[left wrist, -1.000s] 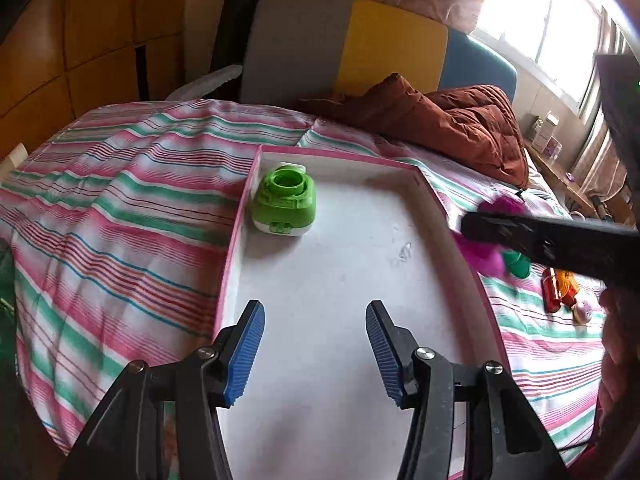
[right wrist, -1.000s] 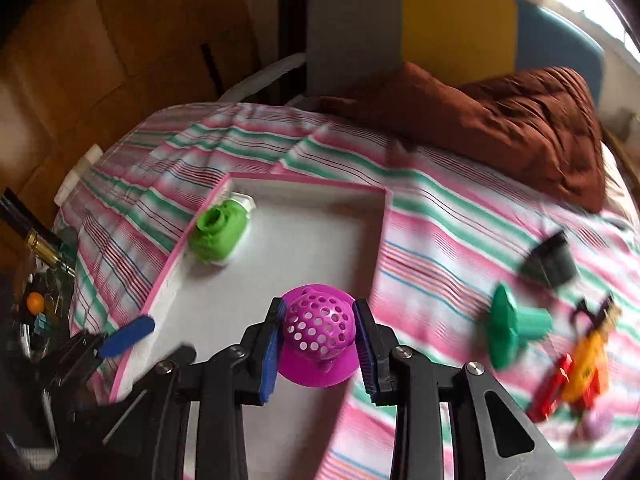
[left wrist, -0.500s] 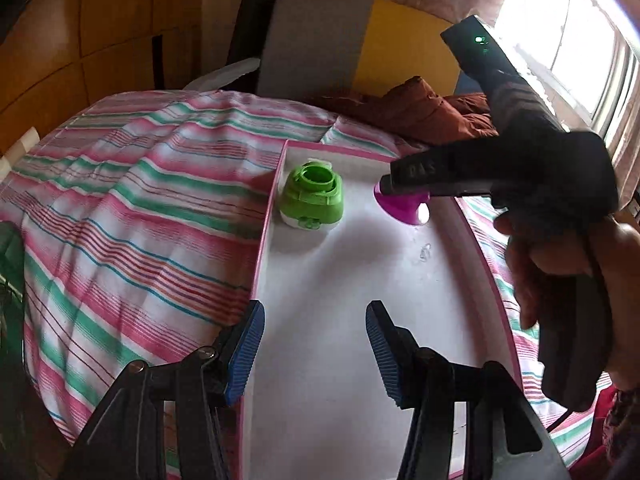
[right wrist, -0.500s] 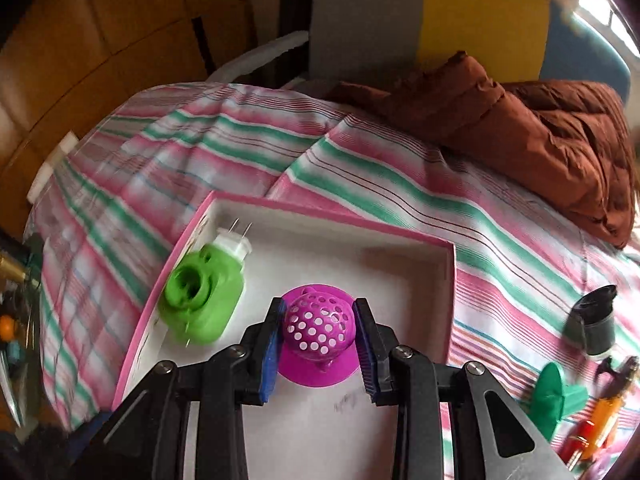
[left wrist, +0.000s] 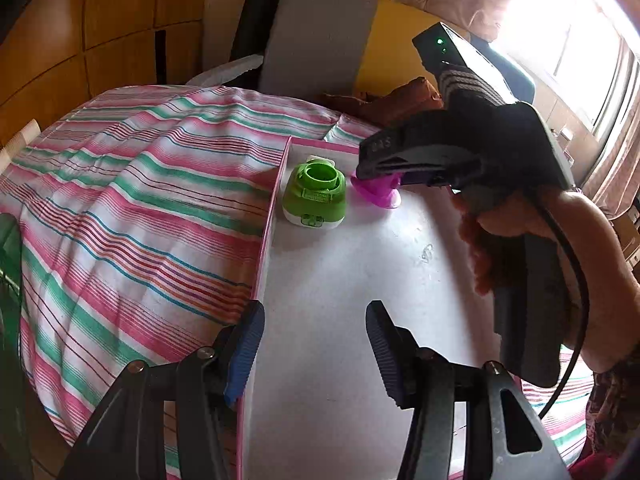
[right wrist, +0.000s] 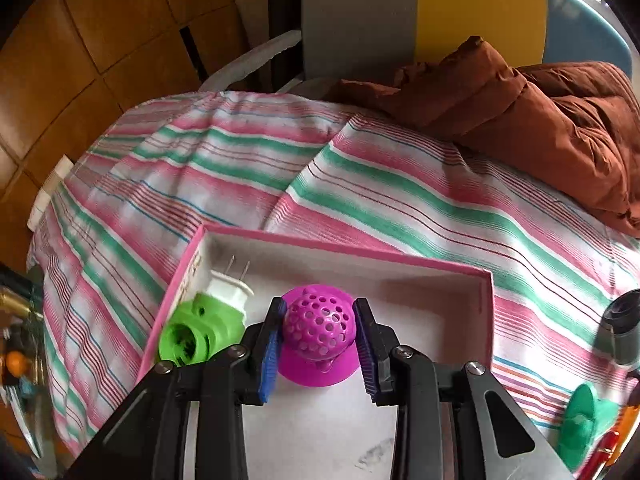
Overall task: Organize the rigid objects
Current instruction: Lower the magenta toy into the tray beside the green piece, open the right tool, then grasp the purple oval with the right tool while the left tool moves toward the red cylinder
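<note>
A magenta perforated strainer (right wrist: 318, 324) stands with its flat base on the white floor of the pink-rimmed tray (right wrist: 344, 248), just right of a green plug-in device (right wrist: 196, 332). My right gripper (right wrist: 318, 344) has its blue pads against the strainer's dome, and its jaws are opening. In the left wrist view the right gripper (left wrist: 376, 172), held by a hand, hangs over the strainer (left wrist: 378, 196) beside the green device (left wrist: 316, 196). My left gripper (left wrist: 316, 348) stands open over the tray's near left wall (left wrist: 268, 248), holding nothing.
The tray lies on a bed with a pink and green striped sheet (right wrist: 400, 184). A brown quilt (right wrist: 540, 120) is bunched at the far right. A black cap (right wrist: 624, 324), a green piece (right wrist: 584, 416) and red-orange items (right wrist: 612, 440) lie right of the tray.
My right gripper carried the strainer left and down into the tray, setting it beside the green device. The left gripper has stayed open in place.
</note>
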Available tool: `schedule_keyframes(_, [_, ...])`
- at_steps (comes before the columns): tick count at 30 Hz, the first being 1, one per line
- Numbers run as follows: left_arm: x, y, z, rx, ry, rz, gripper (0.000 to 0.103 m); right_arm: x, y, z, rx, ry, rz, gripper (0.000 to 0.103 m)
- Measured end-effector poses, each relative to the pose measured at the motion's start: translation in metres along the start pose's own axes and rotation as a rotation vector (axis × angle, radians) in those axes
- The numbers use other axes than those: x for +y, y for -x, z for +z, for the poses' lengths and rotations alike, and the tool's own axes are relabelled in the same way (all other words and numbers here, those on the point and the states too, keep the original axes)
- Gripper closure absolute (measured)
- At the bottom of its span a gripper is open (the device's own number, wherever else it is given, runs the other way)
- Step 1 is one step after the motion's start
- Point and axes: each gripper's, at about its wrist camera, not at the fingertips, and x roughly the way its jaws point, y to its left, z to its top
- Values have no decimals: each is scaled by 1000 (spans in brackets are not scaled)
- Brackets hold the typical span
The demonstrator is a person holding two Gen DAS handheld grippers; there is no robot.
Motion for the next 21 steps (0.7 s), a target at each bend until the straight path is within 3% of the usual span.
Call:
schedule_keyframes(4, [0, 1, 1, -5, -1, -5, 50, 0, 13, -2, -42, -10, 17, 44])
schedule_keyframes(5, [-1, 2, 1, -6, 0, -6, 50, -2, 19, -5, -58, -18, 23, 43])
schedule_keyframes(8, [-2, 2, 0, -7, 1, -11, 50, -7, 36, -13, -78, -29, 38, 43])
schedule_keyframes(12, [-7, 5, -1, -17, -13, -35, 50, -7, 59, -33, -100, 28, -12, 43])
schedule_keyframes(16, [-18, 12, -4, -24, -27, -136, 50, -17, 87, -62, -115, 69, -45, 38])
schedule_keyframes(21, [-40, 19, -14, -31, -92, -186, 50, -45, 113, -100, -113, 42, -92, 37])
